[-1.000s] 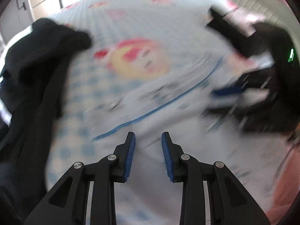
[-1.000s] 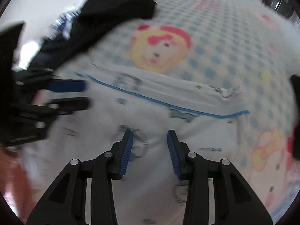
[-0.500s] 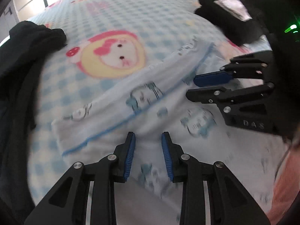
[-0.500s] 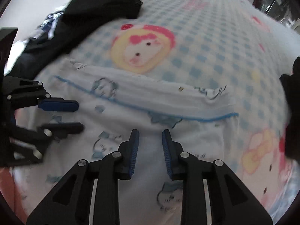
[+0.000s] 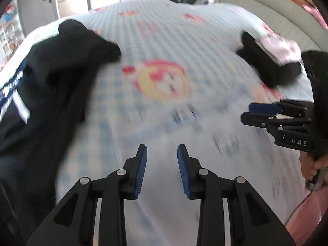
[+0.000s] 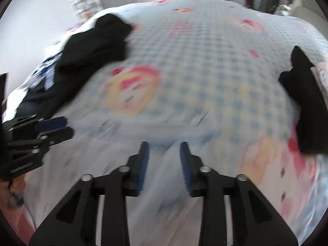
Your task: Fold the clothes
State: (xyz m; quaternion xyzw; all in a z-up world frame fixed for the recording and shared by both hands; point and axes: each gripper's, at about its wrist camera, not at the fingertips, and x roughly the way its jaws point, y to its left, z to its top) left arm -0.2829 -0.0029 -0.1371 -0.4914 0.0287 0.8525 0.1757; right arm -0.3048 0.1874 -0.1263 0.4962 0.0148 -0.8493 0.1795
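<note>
A white garment (image 5: 184,135) with blue trim and small cartoon prints lies spread on the bed, badly blurred in both views. My left gripper (image 5: 162,149) hangs above its near part, open, with only flat cloth showing below the gap. It also shows at the left edge of the right wrist view as the left gripper (image 6: 65,126). My right gripper (image 6: 165,147) is over the garment (image 6: 123,143) near its blue hem; its jaws are opening and the pads press on nothing. The right gripper (image 5: 254,113) appears at the right of the left wrist view, held by a hand (image 5: 311,164).
A heap of black clothes (image 5: 61,65) lies on the left side of the bed, seen too as black clothes (image 6: 92,47). A folded black and pink stack (image 5: 270,67) sits on the right. The checked cartoon bedsheet (image 5: 174,37) stretches back toward a beige headboard (image 5: 266,10).
Both grippers have lifted and pulled back from the garment, so more of the bed shows. The right jaws narrowed half a second ago and now stand wider. The left jaws look unchanged.
</note>
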